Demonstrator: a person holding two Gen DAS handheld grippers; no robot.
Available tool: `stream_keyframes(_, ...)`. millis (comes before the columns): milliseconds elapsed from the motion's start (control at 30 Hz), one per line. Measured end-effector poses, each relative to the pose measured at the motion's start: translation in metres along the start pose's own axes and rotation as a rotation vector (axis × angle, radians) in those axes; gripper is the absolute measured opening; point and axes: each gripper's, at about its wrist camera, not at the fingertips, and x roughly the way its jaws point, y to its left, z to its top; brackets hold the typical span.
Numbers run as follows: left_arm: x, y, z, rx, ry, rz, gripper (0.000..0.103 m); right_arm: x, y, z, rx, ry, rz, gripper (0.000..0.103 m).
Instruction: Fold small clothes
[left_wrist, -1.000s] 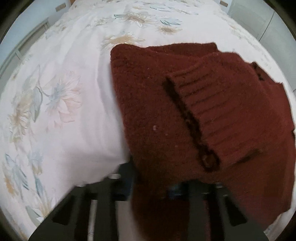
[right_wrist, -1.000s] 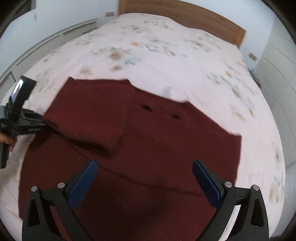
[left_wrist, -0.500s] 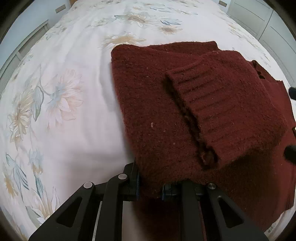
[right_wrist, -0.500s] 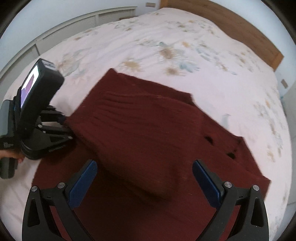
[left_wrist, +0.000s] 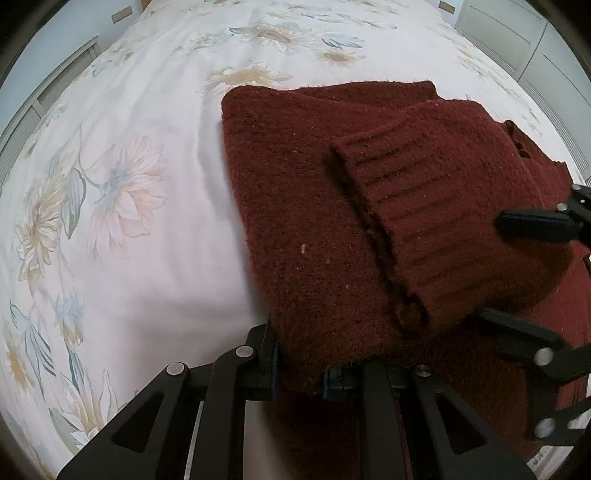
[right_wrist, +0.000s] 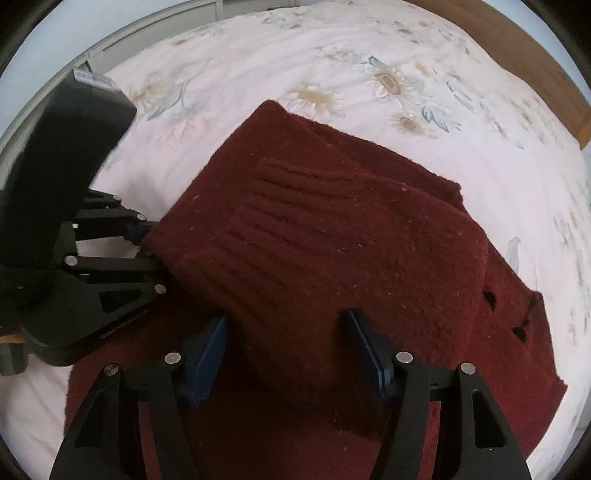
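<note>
Change since earlier frame: right gripper (right_wrist: 286, 354) has closed in on the folded sleeve, and its blue pads stand narrower apart than a second ago; left gripper (left_wrist: 299, 373) has kept its clamp.
Garment: dark red knitted wool sweater (left_wrist: 332, 206), lying flat on the white floral-print bedsheet (left_wrist: 122, 177), with one sleeve laid across the body.
Sleeve: ribbed cuff (left_wrist: 391, 221) rests on top of the sweater body, its long axis running from the cuff back toward the shoulder on the side away from the left gripper.
Left gripper state: closed on the folded side edge of the sweater; the fabric fills the gap between the fingers.
Right gripper state: partly open; the pads straddle the sleeve bulge, and no pinch is visible.
Key relation: the sleeve lies straight ahead of the right gripper and between its pads, so the right gripper is the nearer tool; the left gripper sits at the sweater edge just beside the cuff end.
Step in hand (judgement): securing the sleeve fold before the body fold.
Risk (judgement): thick knit may spring back if released early.
</note>
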Motion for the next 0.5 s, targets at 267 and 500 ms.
stream_keyframes(267,0.008,-0.013,0.013,0.001,0.002,0.014,0.015,-0.002,-0.003,-0.003,0.014,-0.020,0.042,0.022)
stream_keyframes(500,0.008,-0.015,0.011,-0.027,0.006,-0.015,0.015,-0.042,-0.053,-0.017,0.226,-0.116,0.035,0.009)
